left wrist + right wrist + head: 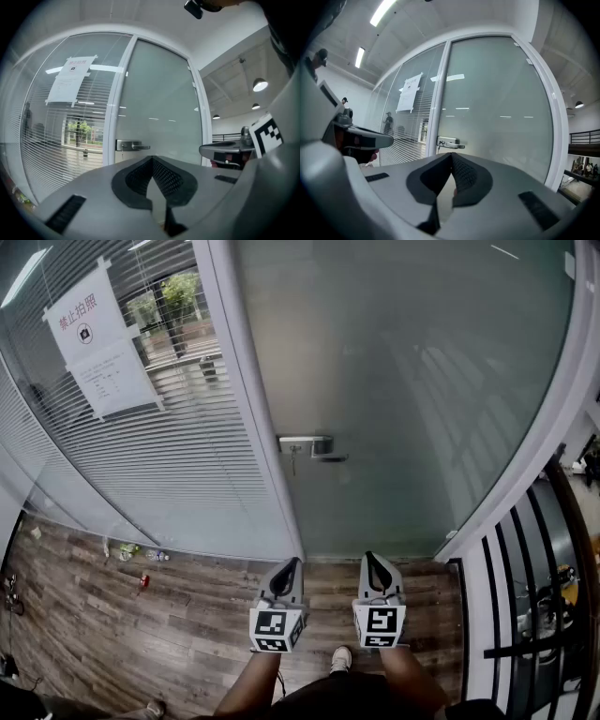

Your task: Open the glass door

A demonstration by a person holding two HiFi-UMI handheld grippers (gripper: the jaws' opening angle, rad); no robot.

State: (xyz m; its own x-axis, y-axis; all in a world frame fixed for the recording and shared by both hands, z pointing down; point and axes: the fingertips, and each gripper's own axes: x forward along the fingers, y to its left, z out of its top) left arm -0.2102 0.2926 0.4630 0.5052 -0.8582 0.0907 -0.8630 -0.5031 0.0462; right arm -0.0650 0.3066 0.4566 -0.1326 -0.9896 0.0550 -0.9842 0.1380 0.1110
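Low centre: left hand-held gripper (289, 566), right hand-held gripper (371, 561), jaws together, empty; well above them, door handle (317, 448) on closed glass door (412, 381). Upper left: paper notice (101, 345) on glass wall (178, 474).

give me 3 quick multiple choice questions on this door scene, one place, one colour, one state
1. The lever handle sits on the glass door at its: A left edge; B right edge; C top.
2. The heading on the paper notice is: A blue; B red; C green.
3. The right gripper is: A clamped on the handle; B wide open; C shut, empty.
Answers: 1 A, it sits at the door's left side; 2 B, red characters show; 3 C, its jaws meet with nothing between.
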